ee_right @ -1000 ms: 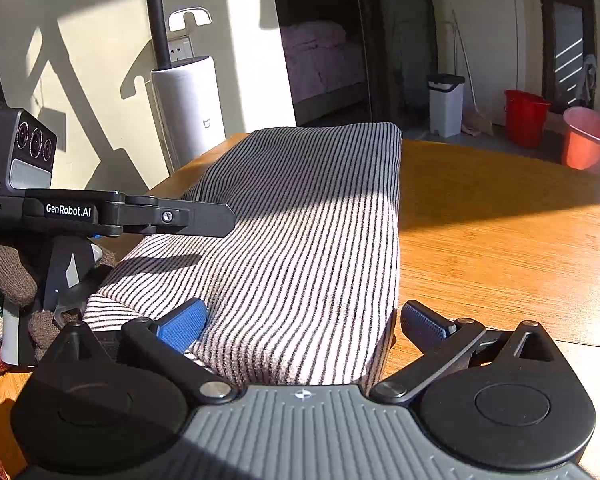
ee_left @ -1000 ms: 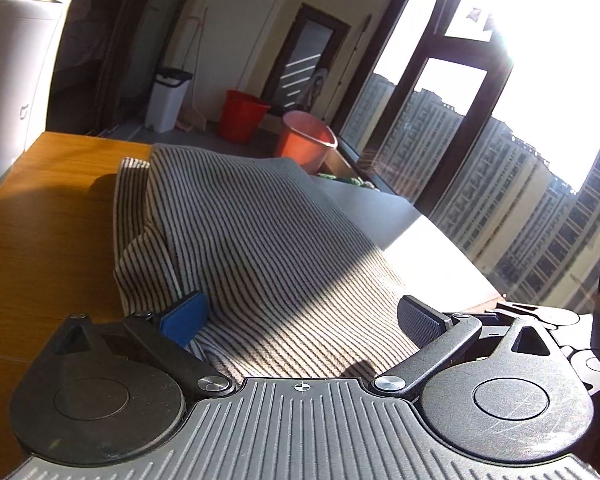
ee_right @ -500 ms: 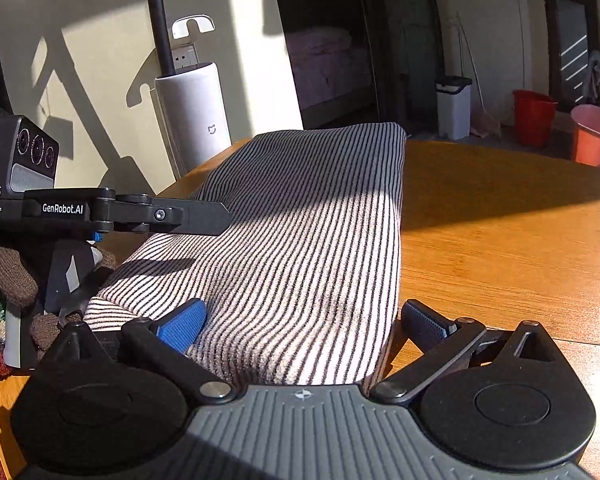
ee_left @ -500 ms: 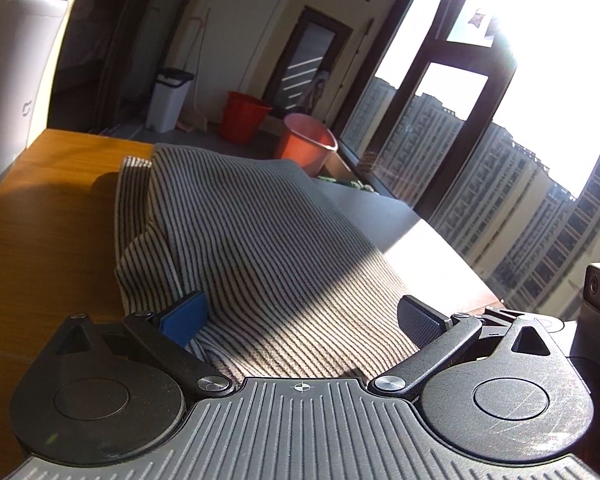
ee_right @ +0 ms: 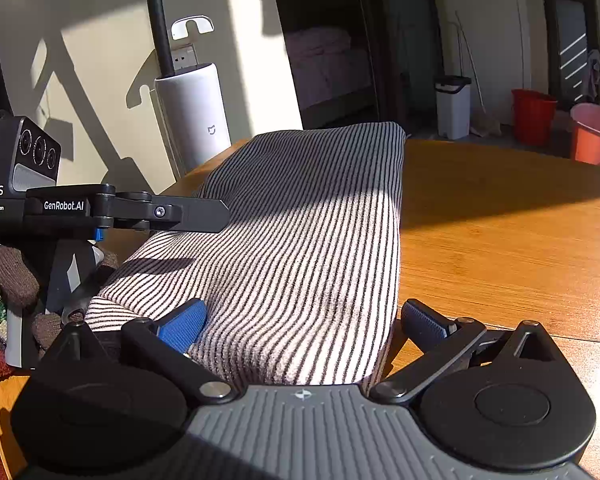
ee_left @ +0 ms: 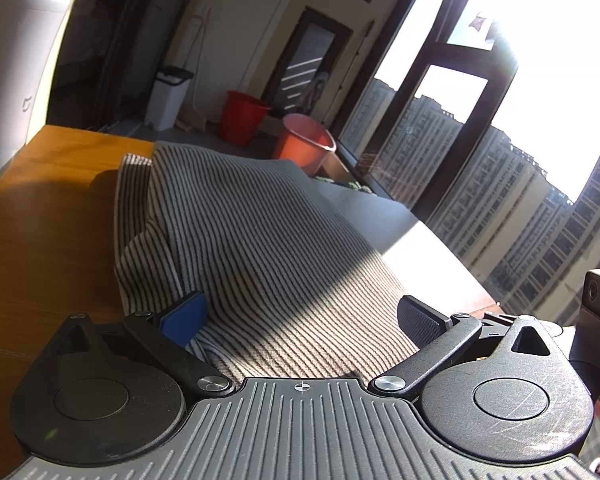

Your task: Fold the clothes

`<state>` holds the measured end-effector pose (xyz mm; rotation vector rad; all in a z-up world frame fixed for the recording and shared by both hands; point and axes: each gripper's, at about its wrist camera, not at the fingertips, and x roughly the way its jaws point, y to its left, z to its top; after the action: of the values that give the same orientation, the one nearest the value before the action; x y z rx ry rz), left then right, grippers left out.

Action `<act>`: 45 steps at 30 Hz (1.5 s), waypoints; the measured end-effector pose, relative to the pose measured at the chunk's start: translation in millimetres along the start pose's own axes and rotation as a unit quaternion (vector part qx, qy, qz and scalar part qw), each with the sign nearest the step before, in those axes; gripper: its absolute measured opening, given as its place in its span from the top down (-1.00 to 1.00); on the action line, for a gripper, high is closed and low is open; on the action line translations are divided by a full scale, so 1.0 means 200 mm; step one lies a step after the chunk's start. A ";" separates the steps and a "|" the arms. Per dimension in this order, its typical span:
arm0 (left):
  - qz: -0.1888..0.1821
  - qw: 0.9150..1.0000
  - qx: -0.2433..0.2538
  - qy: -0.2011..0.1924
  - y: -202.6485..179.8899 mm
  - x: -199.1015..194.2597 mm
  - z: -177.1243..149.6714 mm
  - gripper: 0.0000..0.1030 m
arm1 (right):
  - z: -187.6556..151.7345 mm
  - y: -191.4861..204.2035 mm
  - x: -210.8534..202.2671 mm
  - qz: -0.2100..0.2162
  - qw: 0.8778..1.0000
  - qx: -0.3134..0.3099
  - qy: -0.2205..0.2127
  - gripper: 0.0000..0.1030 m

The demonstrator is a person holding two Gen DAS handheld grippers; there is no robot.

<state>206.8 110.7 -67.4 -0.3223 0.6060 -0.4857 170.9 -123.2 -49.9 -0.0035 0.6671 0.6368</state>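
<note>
Lying lengthwise on the wooden desk (ee_right: 500, 248), the striped garment (ee_right: 300, 240) was folded into a long band, half in sunlight and half in shadow. The left gripper (ee_left: 302, 316) had its fingers (ee_left: 184, 316) spread wide across the near end of the cloth, and the right gripper (ee_right: 304, 320) stood the same way, fingers (ee_right: 182, 326) apart with fabric between them. A red bucket (ee_right: 532, 116) and a white bin (ee_right: 454, 106) stood on the floor beyond.
</note>
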 end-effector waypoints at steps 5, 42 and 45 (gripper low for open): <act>0.000 1.000 -0.001 0.000 0.00 0.00 0.00 -1.00 | 0.00 0.00 0.00 0.000 1.000 0.000 0.000 -1.00; -0.017 1.000 -0.023 -0.009 0.03 -0.02 -0.01 -1.00 | 0.00 -0.01 0.00 0.001 1.000 0.000 0.000 -1.00; -0.018 1.000 -0.024 -0.009 0.03 -0.02 -0.01 -1.00 | 0.00 -0.01 0.00 0.001 1.000 0.000 0.000 -1.00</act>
<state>203.6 117.6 -69.8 -0.3837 0.5954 -0.5018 171.9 -124.2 -50.8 -0.0034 0.6668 0.6386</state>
